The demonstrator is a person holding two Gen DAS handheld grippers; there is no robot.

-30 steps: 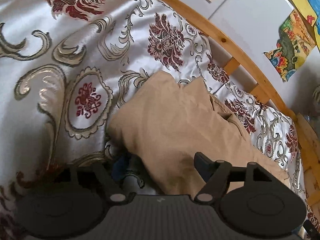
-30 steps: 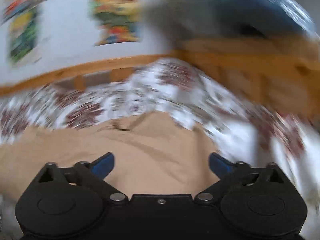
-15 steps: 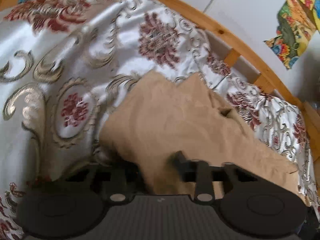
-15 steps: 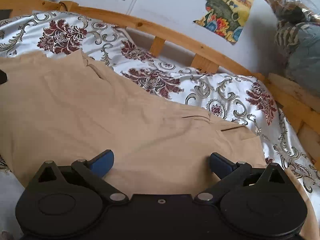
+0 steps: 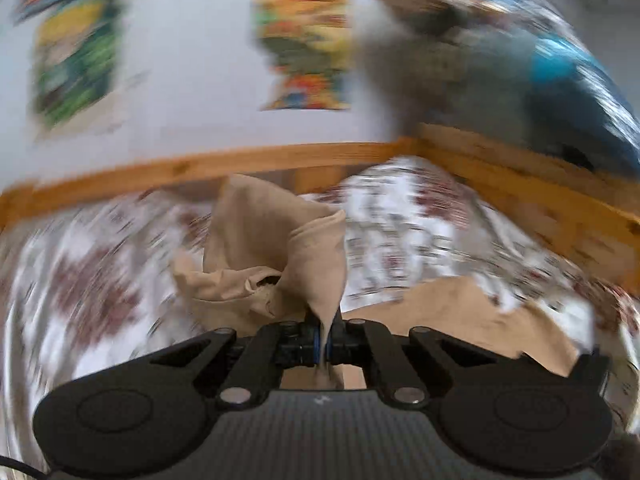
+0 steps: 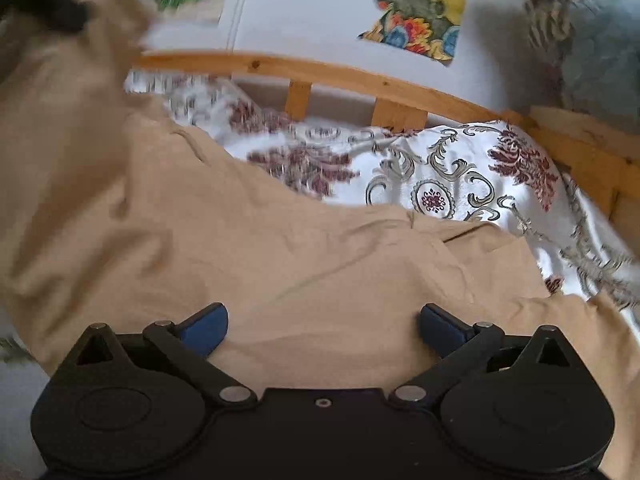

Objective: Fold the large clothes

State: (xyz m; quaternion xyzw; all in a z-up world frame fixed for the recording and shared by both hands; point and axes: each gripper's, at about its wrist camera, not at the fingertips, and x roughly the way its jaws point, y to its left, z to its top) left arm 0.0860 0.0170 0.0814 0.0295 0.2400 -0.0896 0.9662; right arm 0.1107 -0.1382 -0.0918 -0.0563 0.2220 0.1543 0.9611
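A large tan garment [image 6: 224,240] lies spread over a patterned white bedspread [image 6: 460,184]. My left gripper [image 5: 324,340] is shut on a bunched fold of the tan garment [image 5: 312,256], which rises in a peak above the jaws. That view is blurred by motion. In the right wrist view the lifted cloth climbs at the upper left, where the left gripper [image 6: 60,12] shows as a dark shape. My right gripper [image 6: 322,320] hovers over the garment's near part with its jaws wide and closing, the cloth lying below them unpinched.
A wooden bed rail [image 6: 360,76] with slats runs along the far side and turns a corner at the right [image 5: 520,192]. Colourful pictures [image 6: 420,8] hang on the white wall. A grey bundle [image 6: 592,48] sits at the upper right.
The left gripper closed on the garment's edge, then rose and rolled, pulling the cloth up off the bed. The right gripper came lower and nearer over the garment, its jaws slightly narrower.
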